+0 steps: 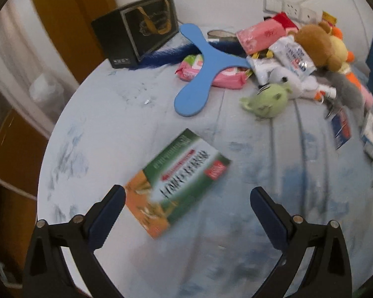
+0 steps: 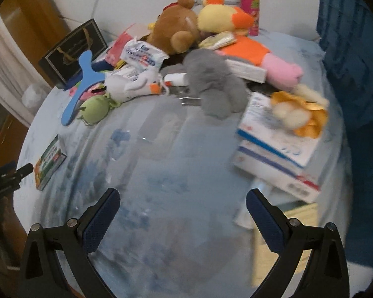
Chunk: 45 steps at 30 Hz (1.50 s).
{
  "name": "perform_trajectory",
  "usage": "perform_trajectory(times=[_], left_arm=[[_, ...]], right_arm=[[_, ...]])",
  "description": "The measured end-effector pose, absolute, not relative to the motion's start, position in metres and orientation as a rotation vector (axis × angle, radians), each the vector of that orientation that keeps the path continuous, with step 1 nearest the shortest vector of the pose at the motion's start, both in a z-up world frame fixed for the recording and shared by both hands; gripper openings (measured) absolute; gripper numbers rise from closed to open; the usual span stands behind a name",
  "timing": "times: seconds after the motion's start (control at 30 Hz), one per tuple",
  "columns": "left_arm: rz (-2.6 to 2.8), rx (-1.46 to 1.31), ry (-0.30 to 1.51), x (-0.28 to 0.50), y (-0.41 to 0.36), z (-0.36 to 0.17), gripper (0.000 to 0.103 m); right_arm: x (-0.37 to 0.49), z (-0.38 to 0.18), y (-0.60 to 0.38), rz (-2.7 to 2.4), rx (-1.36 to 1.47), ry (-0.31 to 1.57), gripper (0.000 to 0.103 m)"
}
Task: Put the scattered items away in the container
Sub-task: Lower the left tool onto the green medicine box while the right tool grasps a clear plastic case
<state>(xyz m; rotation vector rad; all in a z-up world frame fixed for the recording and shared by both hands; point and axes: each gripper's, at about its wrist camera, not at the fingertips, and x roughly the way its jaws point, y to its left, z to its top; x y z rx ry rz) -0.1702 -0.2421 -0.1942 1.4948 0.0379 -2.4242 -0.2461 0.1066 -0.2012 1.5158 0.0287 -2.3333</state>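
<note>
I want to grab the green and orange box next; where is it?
The green and orange box lies flat on the table's left side, alone, just ahead of the open left gripper, nearer than the blue boomerang.

Print shows on the green-and-orange box (image 1: pixel 179 183) and the white packet (image 2: pixel 143 57), but blur leaves none of it readable.

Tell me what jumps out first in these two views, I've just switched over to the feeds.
The heap of soft toys and packets at the far side of the table draws the eye, with the brown teddy bear and the yellow and orange plush on top. The blue boomerang lies at the heap's left edge, partly over a pink packet. Nearer, a green and orange box lies alone just ahead of the open left gripper.
</note>
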Motion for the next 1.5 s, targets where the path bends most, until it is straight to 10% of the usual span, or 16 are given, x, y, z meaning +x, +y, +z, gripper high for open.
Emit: perform_trajectory(times=[0.37,0.9,1.23,1.33,1.5], left_arm=[[-2.565,1.765,-0.211,-0.195,-0.276,-0.256,0.103],[-2.694,1.714,-0.060,-0.230,-0.267,-0.250,0.096],[-2.745,1.670,-0.021,-0.254,-0.228,-0.232,0.094],[-2.767,1.677,-0.019,-0.257,-0.219,-0.230,0.060],[-2.736,1.740,-0.051,-0.261,-0.208,-0.236,0.058]], right_arm=[[-0.225,-0.225,0.046,-2.484,1.650,-0.109,0.103],[-0.282,-0.231,0.035,-2.669,1.700,-0.118,0.102],[-0.332,-0.265,0.031,-2.584,1.758,-0.135,0.033],[-0.336,-0.268,0.024,-2.572,1.756,-0.078,0.032],[-0.325,-0.258,0.023,-2.548,1.726,-0.097,0.032]])
